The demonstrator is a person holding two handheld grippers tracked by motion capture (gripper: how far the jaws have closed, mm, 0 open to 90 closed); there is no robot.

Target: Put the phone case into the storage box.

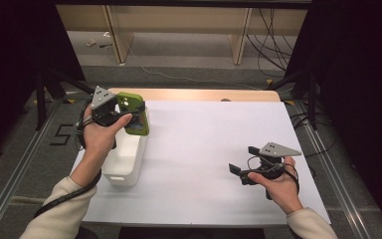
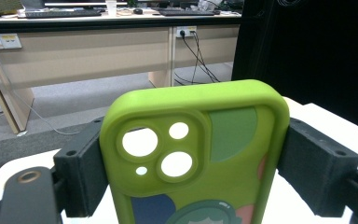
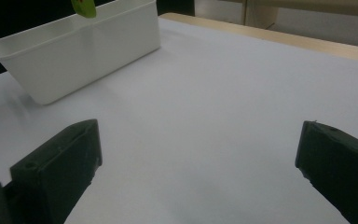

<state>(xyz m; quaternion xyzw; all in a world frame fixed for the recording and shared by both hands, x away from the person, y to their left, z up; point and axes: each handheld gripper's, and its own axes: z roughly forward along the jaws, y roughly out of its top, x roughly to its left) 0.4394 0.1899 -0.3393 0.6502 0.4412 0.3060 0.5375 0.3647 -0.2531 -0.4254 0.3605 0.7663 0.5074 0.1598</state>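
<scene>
White table sheet; left gripper pinches green phone case by its sides above white bin, likely for dropping in. Right gripper idles, jaws spread, empty.

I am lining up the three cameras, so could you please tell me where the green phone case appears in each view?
High view: the green phone case is at upper left, clamped in the left gripper above the white bin.
Left gripper view: it stands upright in the centre, between the jaws.
Right gripper view: one green corner pokes in at the top edge, left of centre, above the bin.
Shared landmark: the white bin.
</scene>
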